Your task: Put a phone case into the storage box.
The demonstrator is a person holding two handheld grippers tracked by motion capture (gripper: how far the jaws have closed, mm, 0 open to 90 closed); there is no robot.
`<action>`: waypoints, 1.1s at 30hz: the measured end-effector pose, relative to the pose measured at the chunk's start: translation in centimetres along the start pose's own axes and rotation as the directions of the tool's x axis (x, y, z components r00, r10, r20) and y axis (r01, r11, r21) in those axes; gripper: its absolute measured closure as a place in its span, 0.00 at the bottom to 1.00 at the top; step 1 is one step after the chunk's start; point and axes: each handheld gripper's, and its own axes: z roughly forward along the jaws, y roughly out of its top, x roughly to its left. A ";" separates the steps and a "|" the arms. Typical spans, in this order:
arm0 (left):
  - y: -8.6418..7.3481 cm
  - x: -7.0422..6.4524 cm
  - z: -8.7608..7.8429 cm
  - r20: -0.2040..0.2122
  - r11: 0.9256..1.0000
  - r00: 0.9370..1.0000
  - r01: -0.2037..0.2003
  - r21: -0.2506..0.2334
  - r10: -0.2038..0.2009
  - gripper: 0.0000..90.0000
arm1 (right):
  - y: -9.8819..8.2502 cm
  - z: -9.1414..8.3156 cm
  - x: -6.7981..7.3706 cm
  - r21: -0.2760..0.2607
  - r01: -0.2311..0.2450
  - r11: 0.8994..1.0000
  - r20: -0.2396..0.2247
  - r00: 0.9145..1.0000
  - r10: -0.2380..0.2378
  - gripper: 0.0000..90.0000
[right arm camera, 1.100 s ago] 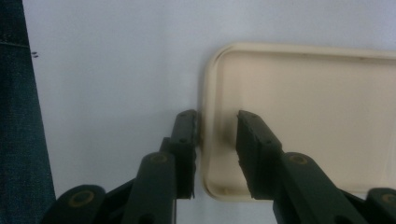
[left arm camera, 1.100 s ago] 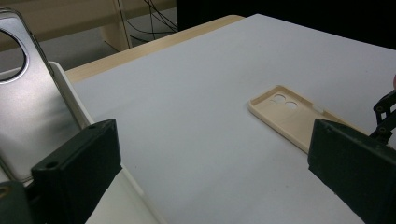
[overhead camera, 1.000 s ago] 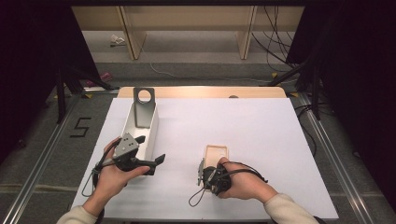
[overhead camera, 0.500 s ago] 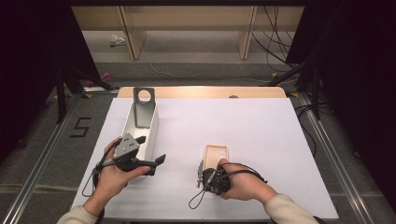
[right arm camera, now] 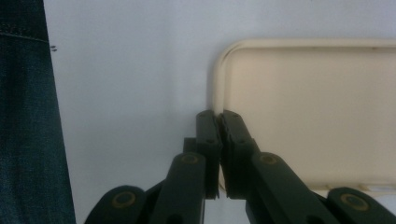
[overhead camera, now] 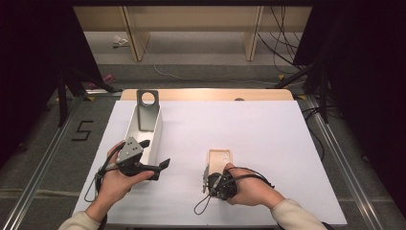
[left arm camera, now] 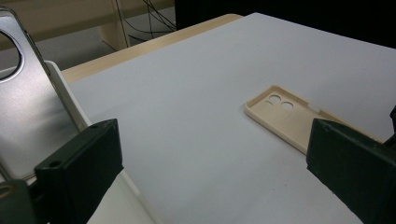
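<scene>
Phone case [overhead camera: 219, 157] sits flat on the white table [overhead camera: 268, 143], around 5 o'clock from center. Right gripper [right arm camera: 217, 122] just closed, pinching its near side wall; left gripper [left arm camera: 210, 154] hangs wide open at 8 o'clock by the metal stand [overhead camera: 146, 110]

phone case [overhead camera: 219, 157] | cream plastic, two round camera holes at its far end | lies flat, hollow side up, on the white table | near edge pinched at its rim | at 5 o'clock from table centre
</scene>
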 end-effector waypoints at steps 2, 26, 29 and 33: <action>0.0 0.0 0.0 0.001 1.000 1.000 0.001 0.001 -0.001 0.04 | 0.0 0.0 0.0 -0.005 -0.002 1.000 0.002 1.000 0.003 0.97; 0.0 0.1 -0.1 -0.006 1.000 1.000 0.006 -0.008 -0.006 0.04 | -1.3 -1.9 -0.3 -0.166 -0.033 0.986 0.051 0.998 0.042 0.98; 0.0 0.1 -0.1 -0.005 1.000 1.000 0.006 -0.007 -0.006 0.04 | -1.3 -2.2 -0.3 -0.191 -0.033 0.981 0.069 0.997 0.047 0.98; 0.1 0.0 0.0 -0.003 1.000 1.000 0.005 -0.006 -0.005 0.05 | -1.4 -2.3 -0.3 -0.209 -0.025 0.978 0.091 0.995 0.045 0.98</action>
